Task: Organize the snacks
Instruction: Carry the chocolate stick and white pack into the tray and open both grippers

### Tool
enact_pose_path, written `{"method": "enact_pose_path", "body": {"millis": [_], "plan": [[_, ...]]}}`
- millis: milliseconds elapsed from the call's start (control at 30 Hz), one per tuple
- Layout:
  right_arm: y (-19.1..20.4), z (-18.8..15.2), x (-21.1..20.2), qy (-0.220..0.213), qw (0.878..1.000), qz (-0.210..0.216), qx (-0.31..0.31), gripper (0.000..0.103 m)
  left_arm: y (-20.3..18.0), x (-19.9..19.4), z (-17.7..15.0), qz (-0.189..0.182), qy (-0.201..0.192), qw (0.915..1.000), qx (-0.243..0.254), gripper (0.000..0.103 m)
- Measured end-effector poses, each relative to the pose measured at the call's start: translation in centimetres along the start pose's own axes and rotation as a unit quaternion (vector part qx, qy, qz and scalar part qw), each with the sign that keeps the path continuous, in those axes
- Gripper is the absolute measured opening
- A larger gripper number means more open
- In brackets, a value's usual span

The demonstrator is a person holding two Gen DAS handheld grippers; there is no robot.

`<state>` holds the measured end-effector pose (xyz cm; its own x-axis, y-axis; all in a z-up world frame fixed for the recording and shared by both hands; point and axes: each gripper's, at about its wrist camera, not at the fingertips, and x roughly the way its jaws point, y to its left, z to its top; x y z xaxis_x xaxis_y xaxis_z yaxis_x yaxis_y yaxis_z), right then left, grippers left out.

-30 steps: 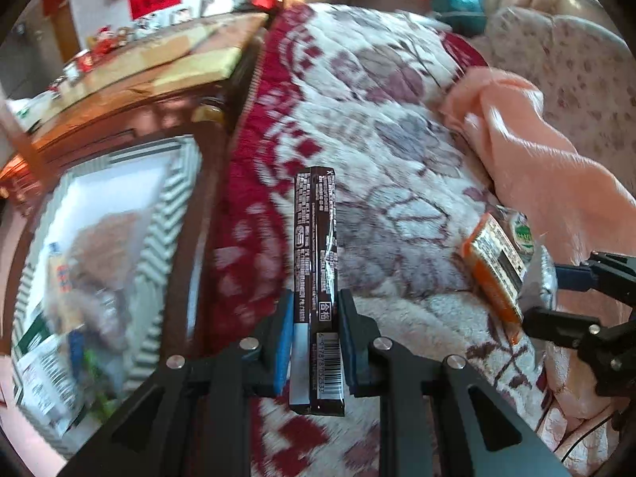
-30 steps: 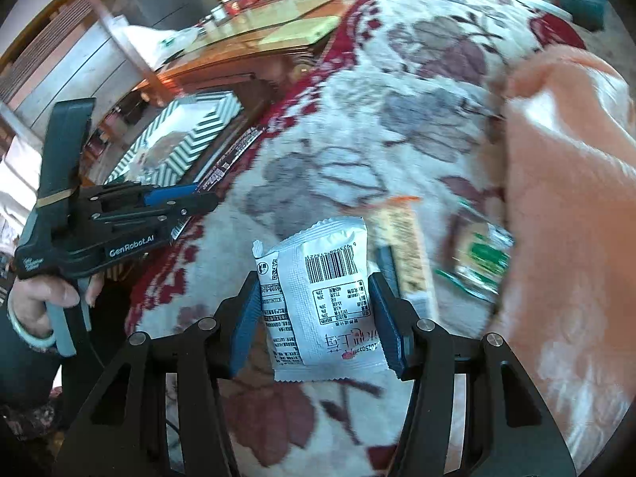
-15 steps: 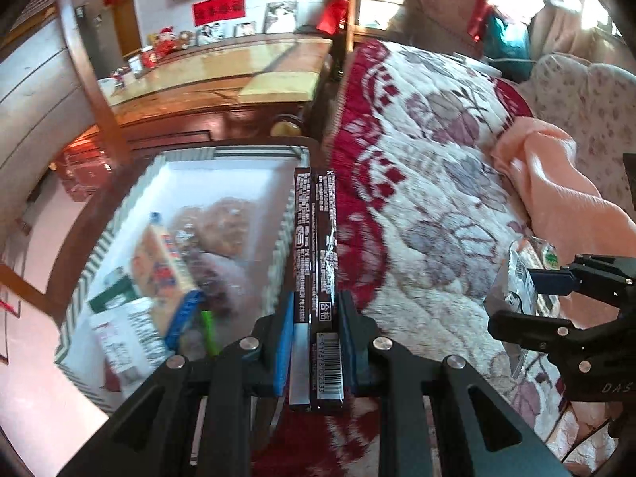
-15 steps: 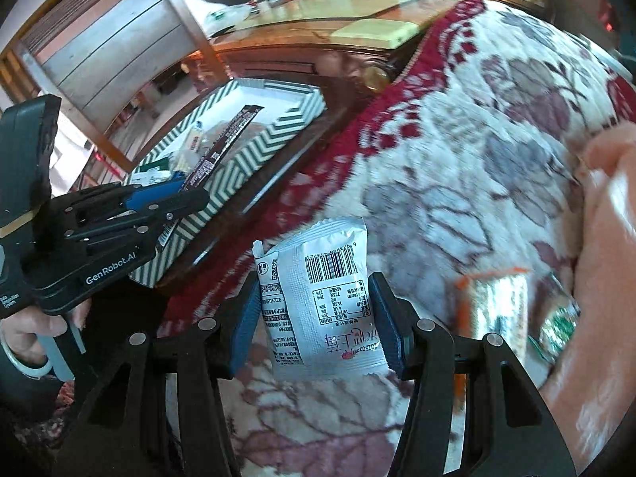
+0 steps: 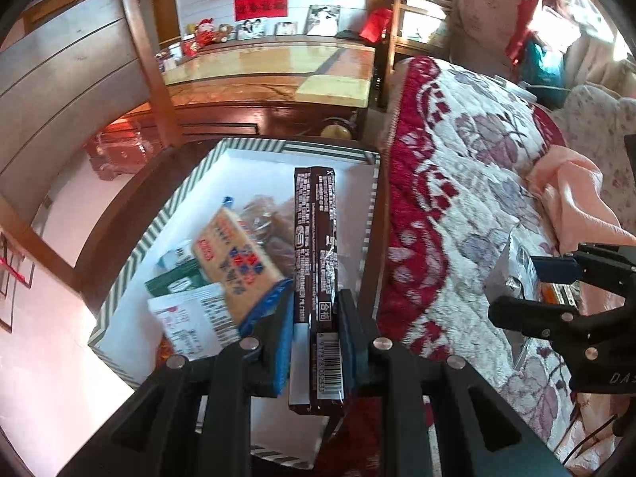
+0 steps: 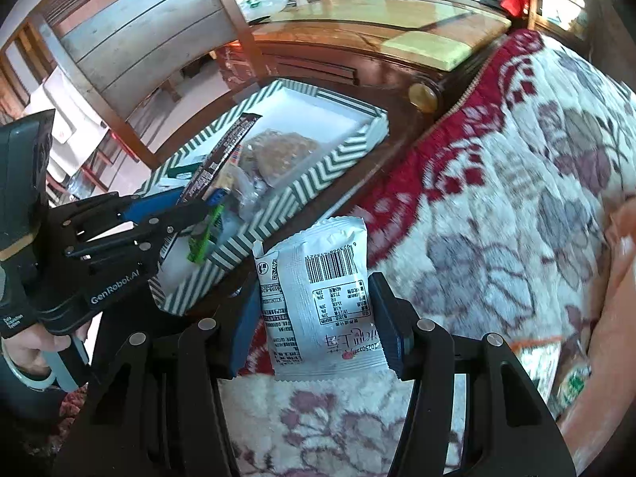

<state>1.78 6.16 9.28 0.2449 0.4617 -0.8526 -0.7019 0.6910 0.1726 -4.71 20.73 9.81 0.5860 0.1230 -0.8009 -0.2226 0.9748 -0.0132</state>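
My left gripper (image 5: 316,310) is shut on a long dark brown snack bar (image 5: 316,238) and holds it above the green-and-white striped box (image 5: 254,146). The box holds several snacks, among them an orange cracker pack (image 5: 234,254) and a white pouch (image 5: 190,322). My right gripper (image 6: 318,310) is shut on a white snack pouch (image 6: 318,298) with a barcode, over the bed's edge beside the box (image 6: 318,181). The left gripper (image 6: 175,214) with its bar (image 6: 222,151) shows in the right wrist view, over the box.
The box sits on a dark wooden stand (image 5: 119,214) next to the floral quilt (image 5: 469,183). A pink blanket (image 5: 576,198) lies on the quilt at the right. Other snack packs (image 6: 556,369) lie on the quilt. A wooden table (image 5: 278,67) stands behind.
Both grippers have swung left from the quilt toward the striped box, each still holding its snack. The left gripper's bar now hangs over the box.
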Motion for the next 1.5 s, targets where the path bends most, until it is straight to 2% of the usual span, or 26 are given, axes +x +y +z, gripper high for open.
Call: {"method": "enact_pose_path", "body": {"millis": [600,1067,1500], "plan": [[5.0,5.1,3.9,0.019,0.998,0.015,-0.055,0.053,6.4,0.7,-0.8,0.03,0.005,0.9975,-0.064,0.023],[6.8,9.7,9.0,0.035,0.997,0.011,-0.065,0.053,8.5,2.3,-1.3,0.043,0.018,0.9948,-0.091,0.023],[7.7,11.7,12.6,0.052,0.995,-0.002,-0.08,0.053,8.4,3.4,-0.9,0.048,0.022,0.9947,-0.088,0.023]]}}
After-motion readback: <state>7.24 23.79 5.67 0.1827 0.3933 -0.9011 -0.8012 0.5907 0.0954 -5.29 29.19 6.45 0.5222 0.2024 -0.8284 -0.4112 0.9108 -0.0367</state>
